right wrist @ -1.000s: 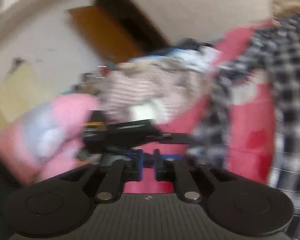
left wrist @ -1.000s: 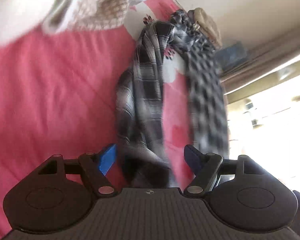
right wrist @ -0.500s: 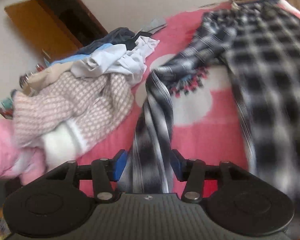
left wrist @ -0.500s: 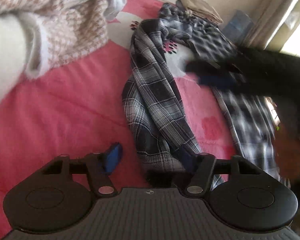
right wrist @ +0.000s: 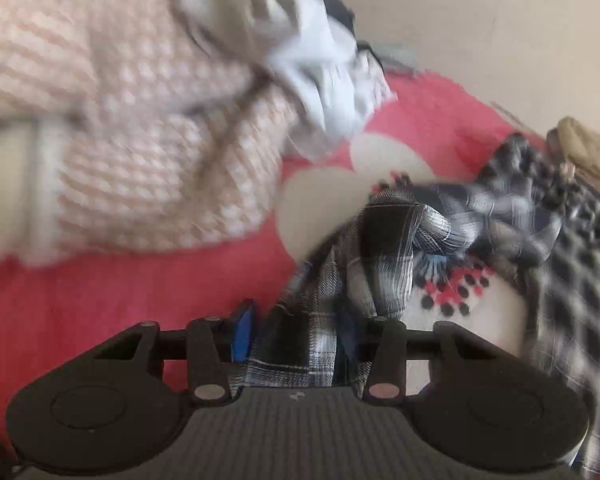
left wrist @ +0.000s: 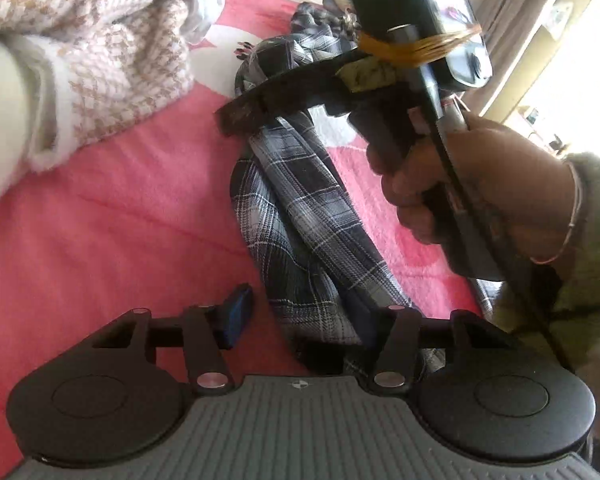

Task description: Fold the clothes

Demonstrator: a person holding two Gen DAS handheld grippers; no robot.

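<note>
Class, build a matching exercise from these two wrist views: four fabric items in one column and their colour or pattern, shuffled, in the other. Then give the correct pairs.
Column one:
1. bedspread
2. twisted shirt
3. knitted sweater
4. crumpled cloth on the pile

Column two:
A. pale white-grey
B. black, grey and white plaid
C. pink with white patches
D. beige and white houndstooth check

Pairs: 1-C, 2-B, 3-D, 4-A
</note>
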